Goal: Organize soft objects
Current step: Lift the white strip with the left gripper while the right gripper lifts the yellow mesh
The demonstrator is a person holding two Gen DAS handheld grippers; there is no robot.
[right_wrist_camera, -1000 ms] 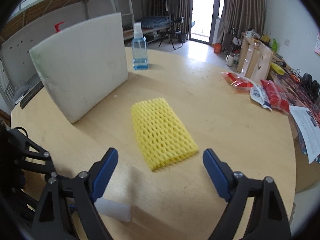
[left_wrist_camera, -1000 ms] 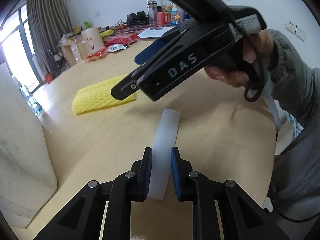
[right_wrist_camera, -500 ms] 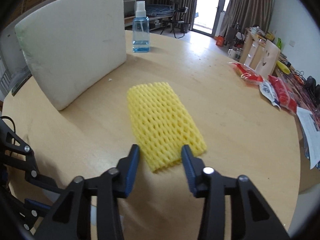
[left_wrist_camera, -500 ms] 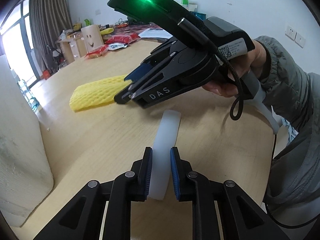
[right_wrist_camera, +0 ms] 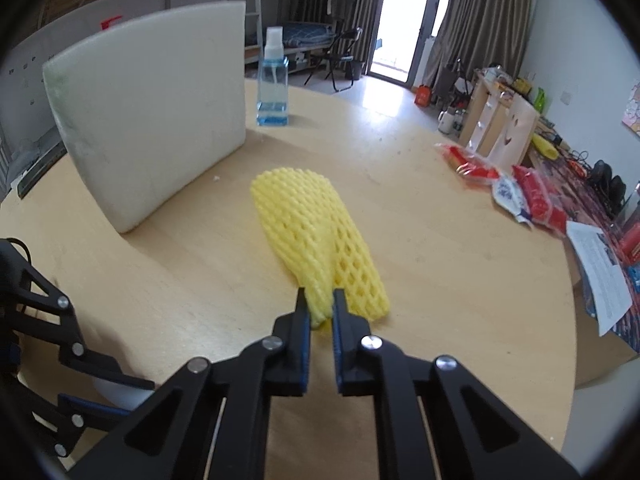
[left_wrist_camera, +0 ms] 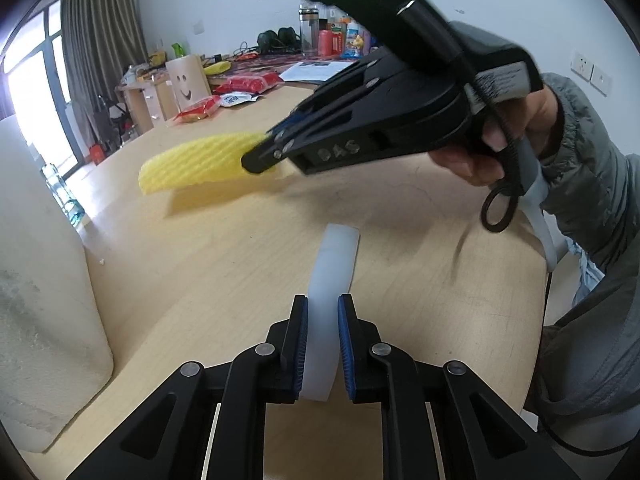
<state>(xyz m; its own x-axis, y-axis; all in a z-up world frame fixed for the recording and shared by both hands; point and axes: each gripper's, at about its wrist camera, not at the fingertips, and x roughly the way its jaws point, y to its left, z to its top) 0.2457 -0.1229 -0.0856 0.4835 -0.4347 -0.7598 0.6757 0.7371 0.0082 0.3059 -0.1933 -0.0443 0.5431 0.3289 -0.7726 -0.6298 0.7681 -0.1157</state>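
Observation:
My left gripper (left_wrist_camera: pixel 322 344) is shut on a white foam strip (left_wrist_camera: pixel 332 280) that stands on edge on the wooden table (left_wrist_camera: pixel 400 256). My right gripper (right_wrist_camera: pixel 319 308) is shut on the near corner of a yellow foam net sleeve (right_wrist_camera: pixel 308 224) and holds it lifted off the table. In the left wrist view the right gripper (left_wrist_camera: pixel 268 152) hangs above the table with the yellow sleeve (left_wrist_camera: pixel 200 160) drooping from it. A large white foam slab (right_wrist_camera: pixel 152 112) stands upright at the left; it also shows in the left wrist view (left_wrist_camera: pixel 40 280).
A blue spray bottle (right_wrist_camera: pixel 273 80) stands behind the slab. Red snack packets (right_wrist_camera: pixel 520 188) and papers (right_wrist_camera: pixel 604 276) lie at the table's right side. A cardboard box with a smiley face (left_wrist_camera: pixel 187 86) and a cluttered desk (left_wrist_camera: pixel 320 56) stand beyond the table.
My right gripper closed on the yellow sleeve's near corner and lifted it off the table. My left gripper stayed shut on the white strip.

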